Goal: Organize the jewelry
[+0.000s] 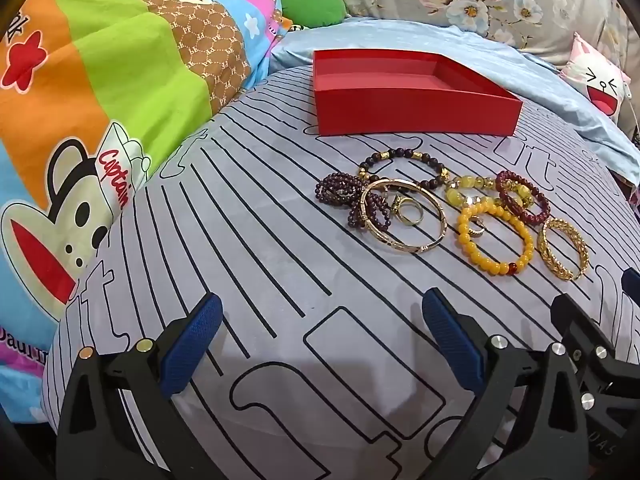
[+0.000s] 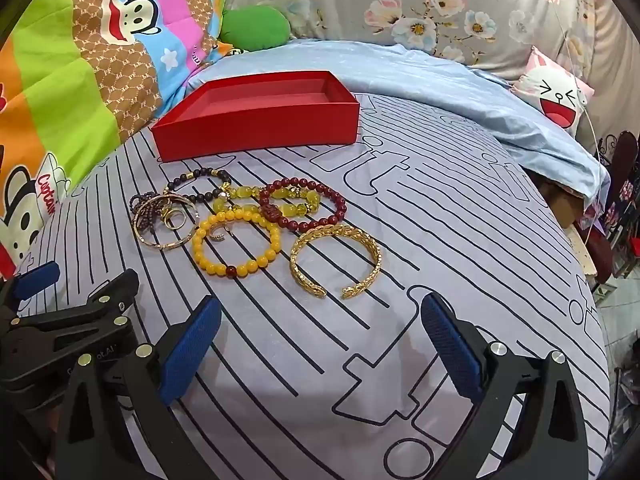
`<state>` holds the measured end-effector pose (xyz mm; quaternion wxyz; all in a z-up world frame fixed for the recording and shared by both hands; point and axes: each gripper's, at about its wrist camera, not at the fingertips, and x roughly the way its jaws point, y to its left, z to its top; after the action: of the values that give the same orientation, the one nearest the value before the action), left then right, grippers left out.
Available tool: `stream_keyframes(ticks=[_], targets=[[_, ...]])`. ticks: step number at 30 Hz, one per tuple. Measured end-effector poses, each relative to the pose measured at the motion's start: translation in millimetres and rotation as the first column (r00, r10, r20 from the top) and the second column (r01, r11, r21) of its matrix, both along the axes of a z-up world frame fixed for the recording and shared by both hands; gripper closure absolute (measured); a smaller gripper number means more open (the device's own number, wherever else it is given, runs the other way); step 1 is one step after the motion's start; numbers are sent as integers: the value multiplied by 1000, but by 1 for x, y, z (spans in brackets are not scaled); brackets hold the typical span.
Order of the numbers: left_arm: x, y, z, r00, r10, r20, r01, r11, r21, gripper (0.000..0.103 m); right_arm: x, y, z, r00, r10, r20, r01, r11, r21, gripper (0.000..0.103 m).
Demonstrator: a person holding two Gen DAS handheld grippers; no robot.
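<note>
An empty red box (image 1: 416, 114) (image 2: 260, 124) stands at the back of a grey striped cushion. In front of it lies a pile of jewelry: a yellow bead bracelet (image 1: 496, 236) (image 2: 236, 240), a gold cuff bangle (image 1: 562, 254) (image 2: 336, 260), a dark red bead bracelet (image 1: 522, 196) (image 2: 304, 204), a thin gold bangle (image 1: 404, 216) (image 2: 166, 220), purple beads (image 1: 344, 192) and a dark bead bracelet (image 1: 404, 160) (image 2: 200, 180). My left gripper (image 1: 322, 344) is open and empty, short of the pile. My right gripper (image 2: 320, 344) is open and empty, just short of the gold cuff.
A colourful cartoon quilt (image 1: 80, 100) rises on the left. A blue sheet (image 2: 440, 80), floral pillows (image 2: 440, 8) and a small face cushion (image 2: 556, 96) lie behind. The cushion's right edge (image 2: 592, 280) drops off toward the floor.
</note>
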<state>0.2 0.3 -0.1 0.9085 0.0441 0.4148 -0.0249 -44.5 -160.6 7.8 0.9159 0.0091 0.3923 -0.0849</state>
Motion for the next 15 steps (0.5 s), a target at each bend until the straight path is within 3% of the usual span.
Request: stream_keyframes(ticks=[15], targets=[[-2, 0, -2, 1000, 2, 3, -2, 1000, -12, 8, 2, 2, -1, 1000, -5, -5, 5, 1000, 8, 6]])
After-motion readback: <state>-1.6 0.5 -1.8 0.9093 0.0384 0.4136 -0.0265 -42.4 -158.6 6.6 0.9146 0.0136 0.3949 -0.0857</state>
